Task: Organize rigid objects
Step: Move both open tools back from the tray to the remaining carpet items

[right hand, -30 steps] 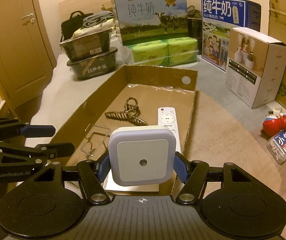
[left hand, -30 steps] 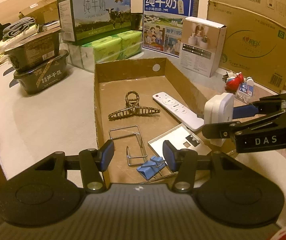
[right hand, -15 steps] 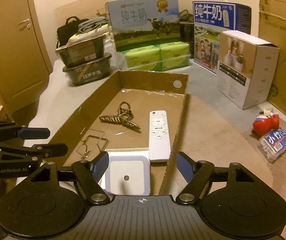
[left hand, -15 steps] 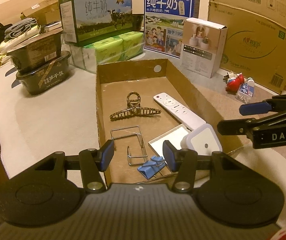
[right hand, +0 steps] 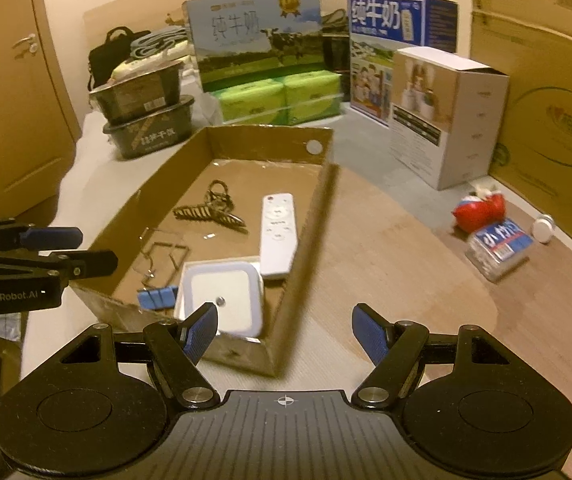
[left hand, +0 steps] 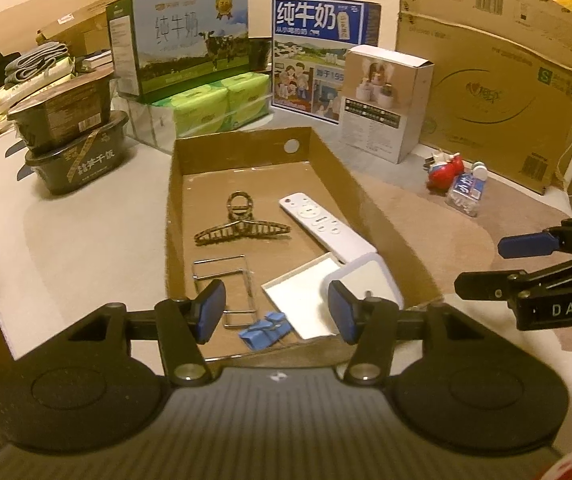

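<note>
Both my claws empty, angled downward

My left claw (left hand: pixel 275 312) points forward and down, its jaws opening with nothing gripped between the blue pads. My right claw (right hand: pixel 286 332) tilts the same way, jaws apart and holding nothing, off to the left one's right.

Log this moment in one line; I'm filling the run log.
task: tidy objects | night light: in cardboard tray | left gripper: opening, empty | right gripper: open, empty
</note>
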The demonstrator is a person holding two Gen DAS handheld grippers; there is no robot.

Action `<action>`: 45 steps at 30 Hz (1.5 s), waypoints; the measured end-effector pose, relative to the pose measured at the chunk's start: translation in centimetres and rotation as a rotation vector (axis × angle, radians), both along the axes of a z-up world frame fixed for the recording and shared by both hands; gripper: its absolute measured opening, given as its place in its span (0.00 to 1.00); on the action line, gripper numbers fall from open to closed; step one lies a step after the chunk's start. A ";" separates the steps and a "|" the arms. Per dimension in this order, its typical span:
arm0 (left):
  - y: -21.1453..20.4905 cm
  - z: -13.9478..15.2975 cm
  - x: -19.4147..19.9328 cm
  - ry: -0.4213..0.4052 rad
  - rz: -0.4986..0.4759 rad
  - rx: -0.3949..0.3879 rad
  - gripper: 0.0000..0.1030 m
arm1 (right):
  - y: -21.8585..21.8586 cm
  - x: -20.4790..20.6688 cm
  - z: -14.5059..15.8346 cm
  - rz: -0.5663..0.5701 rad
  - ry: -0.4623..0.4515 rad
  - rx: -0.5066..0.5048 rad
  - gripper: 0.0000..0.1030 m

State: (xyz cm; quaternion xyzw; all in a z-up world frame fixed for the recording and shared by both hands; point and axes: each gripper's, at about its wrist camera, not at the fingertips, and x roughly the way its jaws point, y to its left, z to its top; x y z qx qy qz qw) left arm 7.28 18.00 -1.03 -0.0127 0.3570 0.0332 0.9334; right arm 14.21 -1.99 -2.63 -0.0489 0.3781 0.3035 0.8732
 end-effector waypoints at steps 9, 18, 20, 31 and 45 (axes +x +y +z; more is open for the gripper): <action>-3.2 0.7 -0.5 -0.012 -0.037 -0.006 0.61 | -3.8 -1.5 0.7 -0.064 -0.018 -0.015 0.72; -5.9 1.2 -1.0 -0.040 -0.044 -0.024 0.77 | -7.5 -2.9 1.1 -0.124 -0.023 -0.026 0.72; -6.5 1.3 -1.2 -0.045 -0.043 -0.030 0.82 | -8.3 -3.1 1.1 -0.137 -0.023 -0.031 0.72; -10.4 1.7 -0.9 -0.055 -0.097 -0.060 0.88 | -12.3 -3.7 1.2 -0.202 -0.022 -0.036 0.72; -14.1 1.7 0.2 -0.058 -0.154 -0.058 0.91 | -16.2 -3.5 1.3 -0.269 -0.024 -0.019 0.72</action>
